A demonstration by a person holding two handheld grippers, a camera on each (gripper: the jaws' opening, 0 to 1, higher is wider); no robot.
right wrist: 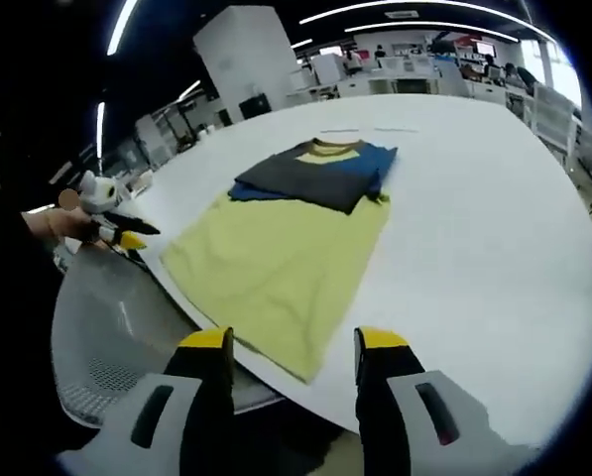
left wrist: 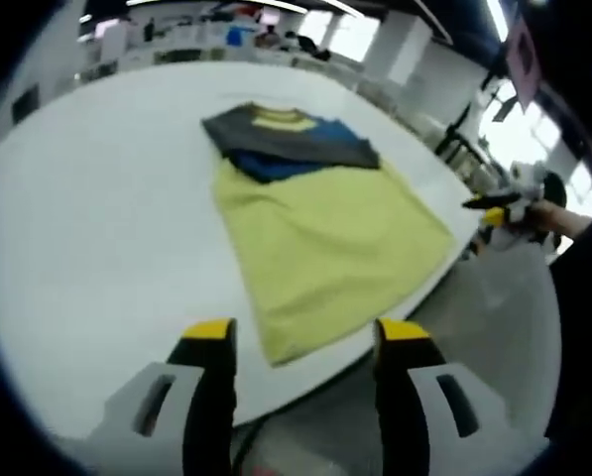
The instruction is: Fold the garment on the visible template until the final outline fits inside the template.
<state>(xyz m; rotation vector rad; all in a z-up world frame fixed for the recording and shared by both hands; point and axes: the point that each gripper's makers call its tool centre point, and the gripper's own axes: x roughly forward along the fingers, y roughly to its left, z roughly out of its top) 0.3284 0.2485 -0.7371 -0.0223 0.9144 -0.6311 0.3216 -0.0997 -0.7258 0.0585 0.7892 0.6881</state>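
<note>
A T-shirt (left wrist: 325, 238) lies flat on the white table (left wrist: 97, 218). Its body is yellow, and its collar end is dark grey and blue and folded over. The hem hangs close to the near table edge. In the left gripper view my left gripper (left wrist: 303, 337) is open and empty, just short of the hem. The right gripper (left wrist: 496, 210) is held by a hand off the table's right edge, apart from the shirt. In the right gripper view the shirt (right wrist: 276, 258) lies ahead, and the right gripper (right wrist: 293, 342) is open and empty over the table edge. The left gripper (right wrist: 117, 233) hovers at the left.
A grey mesh chair (right wrist: 107, 337) stands below the table edge at the left of the right gripper view. Thin marks (right wrist: 370, 130) show on the table beyond the collar. White tabletop surrounds the shirt. Desks and pillars fill the room behind.
</note>
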